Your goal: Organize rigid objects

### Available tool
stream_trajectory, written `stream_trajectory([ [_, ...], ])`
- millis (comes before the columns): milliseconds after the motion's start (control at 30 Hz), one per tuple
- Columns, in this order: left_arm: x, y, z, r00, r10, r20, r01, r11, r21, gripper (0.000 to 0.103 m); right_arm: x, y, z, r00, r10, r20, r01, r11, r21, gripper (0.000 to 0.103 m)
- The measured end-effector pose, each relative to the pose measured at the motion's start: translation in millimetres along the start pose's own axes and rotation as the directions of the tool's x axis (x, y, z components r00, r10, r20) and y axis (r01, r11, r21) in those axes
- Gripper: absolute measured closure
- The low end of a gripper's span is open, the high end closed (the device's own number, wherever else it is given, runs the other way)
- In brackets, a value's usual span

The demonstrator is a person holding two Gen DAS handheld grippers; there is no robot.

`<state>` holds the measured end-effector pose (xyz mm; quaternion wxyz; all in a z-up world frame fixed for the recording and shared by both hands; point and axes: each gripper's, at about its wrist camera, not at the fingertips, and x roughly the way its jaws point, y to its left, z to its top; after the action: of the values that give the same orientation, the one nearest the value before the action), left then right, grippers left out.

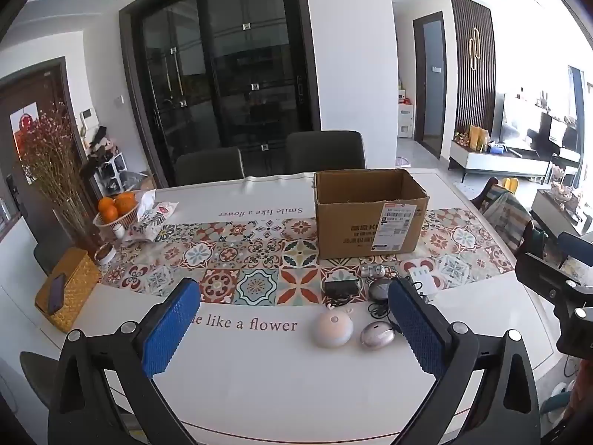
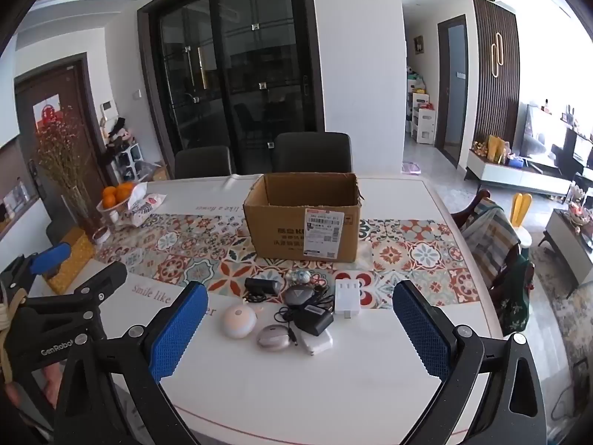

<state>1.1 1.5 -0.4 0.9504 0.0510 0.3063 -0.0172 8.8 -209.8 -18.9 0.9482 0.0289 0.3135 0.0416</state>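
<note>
From the left wrist view, the left gripper (image 1: pixel 294 319) hangs over the near edge of the white table (image 1: pixel 259 382), its blue, dimpled fingers (image 1: pixel 170 330) spread as wide as they go, holding nothing and touching nothing. Between them lie a round, matte pinkish puck (image 1: pixel 331 328) and a glossy silver oval case (image 1: pixel 377 335), side by side. Behind these sits a black adapter (image 1: pixel 341 284) with its long side across the table. The open cardboard box (image 1: pixel 367 215) stands upright on the patterned tile runner (image 1: pixel 237 256), label facing the grippers.

From the right wrist view, the right gripper (image 2: pixel 300 326) is likewise wide open and empty, above the table. The small objects cluster just ahead of it: a white, blocky plug (image 2: pixel 347 293), a second black charger (image 2: pixel 314 320) lying slantwise on a flat white brick (image 2: pixel 317 343), with tangled black cords (image 2: pixel 287 311) among them. The left gripper (image 2: pixel 70 282) shows at the far left.
</note>
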Motion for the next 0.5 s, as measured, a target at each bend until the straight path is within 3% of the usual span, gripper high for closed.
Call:
stream_trajectory([
  [500,3.0,5.0,6.3,1.000,-0.011,0.024,0.011,1.000,-0.015,0.000,5.5,-0.8,1.8,1.000,0.002,0.003,-0.002,1.000,0.012,0.003],
])
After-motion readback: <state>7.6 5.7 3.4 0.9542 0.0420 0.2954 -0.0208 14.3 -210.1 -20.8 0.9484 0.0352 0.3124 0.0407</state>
